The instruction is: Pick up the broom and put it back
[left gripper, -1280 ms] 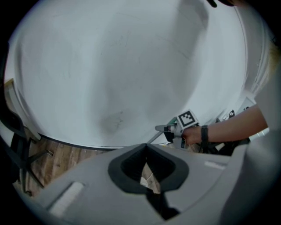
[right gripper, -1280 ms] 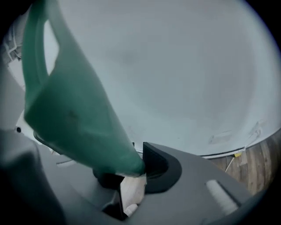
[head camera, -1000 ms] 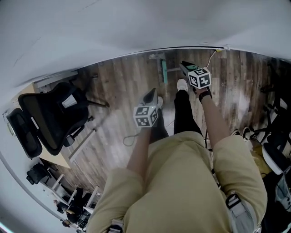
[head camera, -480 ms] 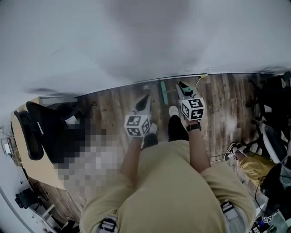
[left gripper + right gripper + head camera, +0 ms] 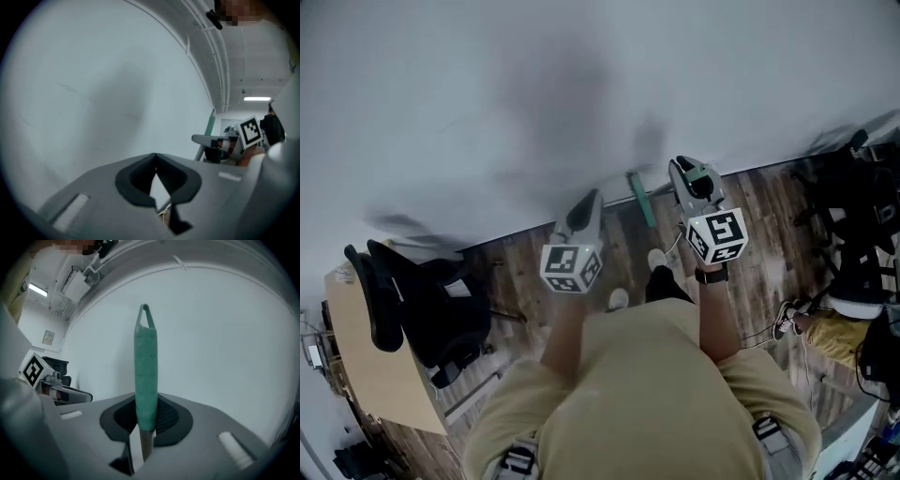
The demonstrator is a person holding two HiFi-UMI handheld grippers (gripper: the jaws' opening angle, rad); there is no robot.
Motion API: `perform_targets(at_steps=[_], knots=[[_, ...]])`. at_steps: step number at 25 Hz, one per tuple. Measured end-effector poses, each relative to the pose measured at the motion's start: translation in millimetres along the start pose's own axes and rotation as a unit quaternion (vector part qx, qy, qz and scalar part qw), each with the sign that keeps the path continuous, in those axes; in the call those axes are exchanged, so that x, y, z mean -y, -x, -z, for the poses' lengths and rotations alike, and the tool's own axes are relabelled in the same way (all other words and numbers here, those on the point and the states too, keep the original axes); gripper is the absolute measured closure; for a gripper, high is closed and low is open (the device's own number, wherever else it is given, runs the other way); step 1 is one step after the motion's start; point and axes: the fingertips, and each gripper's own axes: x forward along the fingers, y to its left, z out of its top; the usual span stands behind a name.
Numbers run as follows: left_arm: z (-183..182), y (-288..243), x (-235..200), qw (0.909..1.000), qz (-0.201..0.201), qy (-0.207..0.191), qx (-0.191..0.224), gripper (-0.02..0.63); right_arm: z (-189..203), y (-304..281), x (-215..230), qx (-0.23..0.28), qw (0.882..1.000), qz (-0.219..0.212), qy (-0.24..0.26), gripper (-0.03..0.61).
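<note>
Now the right claw (image 5: 146, 414) is clamped on the broom (image 5: 145, 380). Its dark pads press on either side of the low end of the green grip (image 5: 145, 352), just above the bare shaft. The hang loop (image 5: 144, 310) stands free at the top. The left claw (image 5: 156, 164) has its tips together with nothing between them. It is level with the right one and beside it, but apart from the broom.

A second ago both claws were low, pointing down at the wooden floor (image 5: 769, 216) ahead of the person's feet. Since then both have come up and tipped forward, so they now face the white wall (image 5: 581, 75), which fills most of each gripper view. The hold on the broom has not changed on the way up.

So the pick-up looks finished: the broom's handle is off the floor and stands upright close to the wall. Its lower end shows in no view. Putting it back is the part left to do, probably by leaning it against this wall or hanging it by the loop. No hook or holder can be seen here, so the resting place cannot be told.
</note>
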Motion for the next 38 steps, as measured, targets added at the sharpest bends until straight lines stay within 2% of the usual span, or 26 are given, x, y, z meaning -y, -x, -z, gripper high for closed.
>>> perform_targets(at_steps=[3, 6, 9, 12, 22, 26, 31, 38], knots=[[-35.2, 14.9, 6.9, 0.999, 0.019, -0.024, 0.031, 0.612, -45.5, 17.1, -22.3, 0.044, 0.998, 0.009, 0.036, 0.528], [-63.9, 27.2, 11.5, 0.9968, 0.026, -0.052, 0.056, 0.612, -71.6, 30.0, -38.8, 0.071, 0.996, 0.016, 0.058, 0.528], [-78.9, 39.1, 10.4, 0.9948, 0.024, -0.07, 0.07, 0.612, -80.5, 37.5, -51.8, 0.082, 0.995, 0.012, 0.061, 0.529], [-79.4, 45.9, 7.9, 0.9946, 0.023, -0.07, 0.072, 0.612, -75.3, 40.6, -59.3, 0.074, 0.996, 0.004, 0.053, 0.529], [-40.2, 58.5, 0.9, 0.9979, 0.011, -0.046, 0.043, 0.612, -27.5, 31.0, -82.0, 0.018, 0.999, -0.04, 0.013, 0.531], [-15.3, 55.8, -1.6, 0.9991, 0.001, -0.033, 0.025, 0.612, -0.6, 25.3, -90.9, -0.022, 0.997, -0.068, 0.018, 0.534], [30.1, 46.8, -10.4, 0.9998, -0.011, -0.01, -0.013, 0.612, 52.3, 11.1, -106.6, -0.082, 0.99, -0.117, 0.018, 0.535], [82.3, 37.9, -27.4, 0.9958, -0.048, -0.019, -0.075, 0.612, 143.8, -16.3, -116.0, -0.167, 0.969, -0.181, 0.023, 0.535]])
